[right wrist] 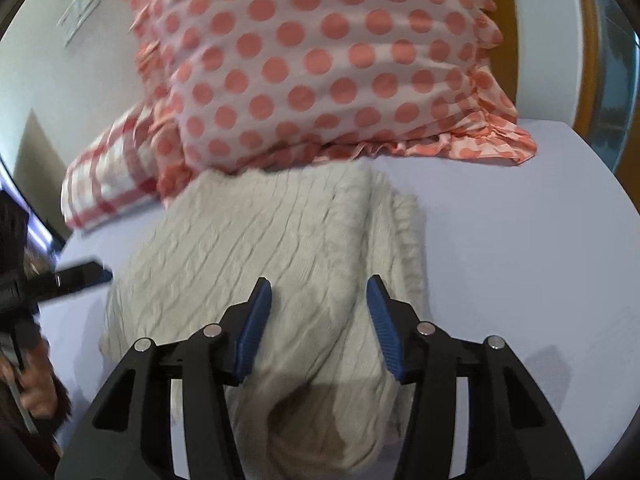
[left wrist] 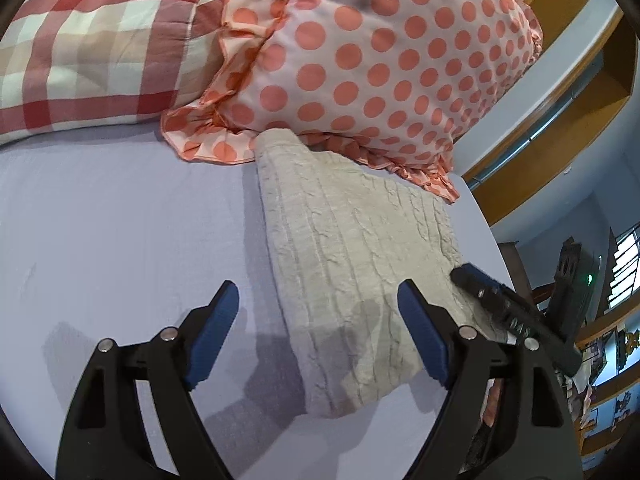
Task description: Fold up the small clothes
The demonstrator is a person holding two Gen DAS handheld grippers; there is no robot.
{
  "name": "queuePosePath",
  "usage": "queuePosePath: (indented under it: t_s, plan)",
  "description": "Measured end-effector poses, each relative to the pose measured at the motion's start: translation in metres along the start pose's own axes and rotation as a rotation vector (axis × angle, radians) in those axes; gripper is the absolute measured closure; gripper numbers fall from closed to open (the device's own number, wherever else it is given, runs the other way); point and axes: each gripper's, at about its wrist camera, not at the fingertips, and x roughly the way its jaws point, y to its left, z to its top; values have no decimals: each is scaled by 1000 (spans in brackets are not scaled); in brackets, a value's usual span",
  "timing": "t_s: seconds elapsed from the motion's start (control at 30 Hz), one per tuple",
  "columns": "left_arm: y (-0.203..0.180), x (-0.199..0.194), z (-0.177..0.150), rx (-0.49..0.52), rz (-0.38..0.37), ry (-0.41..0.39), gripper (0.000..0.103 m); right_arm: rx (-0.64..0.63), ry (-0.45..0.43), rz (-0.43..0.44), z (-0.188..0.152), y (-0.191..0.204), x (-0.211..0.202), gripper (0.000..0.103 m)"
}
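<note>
A cream cable-knit sweater (left wrist: pixel 352 248) lies folded on the lilac bed sheet (left wrist: pixel 120 232), its far end against a polka-dot pillow. My left gripper (left wrist: pixel 318 296) is open and empty, hovering above the sweater's near left edge. In the right wrist view the same sweater (right wrist: pixel 256 240) fills the middle. My right gripper (right wrist: pixel 320 292) is open and empty just above the sweater's near end. The right gripper's black finger (left wrist: pixel 516 316) shows at the sweater's right edge in the left wrist view. The left gripper's finger (right wrist: pixel 76 276) shows at the left in the right wrist view.
A pink pillow with orange dots (left wrist: pixel 360 60) and a red-checked pillow (left wrist: pixel 92 48) lie at the bed's head. The bed's right edge (left wrist: pixel 488 224) drops off beside wooden shelving (left wrist: pixel 560 128). Bare sheet (right wrist: pixel 520 264) lies right of the sweater.
</note>
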Motion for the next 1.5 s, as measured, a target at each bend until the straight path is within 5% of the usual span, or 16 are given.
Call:
queuePosePath:
  t_s: [0.13, 0.17, 0.2, 0.37, 0.5, 0.57, 0.67, 0.8, 0.9, 0.97, 1.1, 1.13, 1.2, 1.27, 1.37, 1.5]
  plan:
    - [-1, 1, 0, 1, 1, 0, 19, 53, 56, 23, 11, -13, 25, 57]
    - [-2, 1, 0, 3, 1, 1, 19, 43, 49, 26, 12, -13, 28, 81]
    - [-3, 3, -1, 6, 1, 5, 19, 24, 38, 37, 13, -12, 29, 89]
    - [-3, 5, -2, 14, 10, 8, 19, 20, -61, -9, 30, -23, 17, 92]
    - [-2, 5, -2, 19, 0, 6, 19, -5, 18, -43, 33, -28, 34, 90]
    - [-6, 2, -2, 27, -22, -5, 19, -31, -19, -42, 29, -23, 21, 83]
    - [-19, -7, 0, 63, -68, -61, 19, -97, -105, 36, 20, -3, -15, 48]
    - [-51, -6, -2, 151, -135, -105, 17, -230, -71, 168, -6, 29, -34, 48]
    - [-67, 17, -10, 198, -124, -42, 17, -261, 80, 89, -25, 28, -3, 48]
    - [-71, 39, -27, 255, -46, 33, 17, -263, 83, 99, -35, 16, 3, 49]
    - [-91, 34, -53, 459, 124, 2, 18, -222, 100, 137, -29, 13, -6, 47]
    - [-87, 25, -51, 436, 100, -6, 18, -179, 94, 173, -23, 8, -12, 43]
    - [-66, 3, -36, 319, 51, -38, 18, -59, 51, 240, -11, -10, -25, 9]
    - [-34, -6, -15, 182, 46, -42, 17, 38, 29, 250, 5, -34, -26, 6]
    - [2, 7, 0, 27, 9, 36, 19, 160, 121, 274, 15, -56, 0, 6]
    - [16, 36, 1, -50, -69, 125, 19, 209, 200, 259, 12, -64, 29, 6]
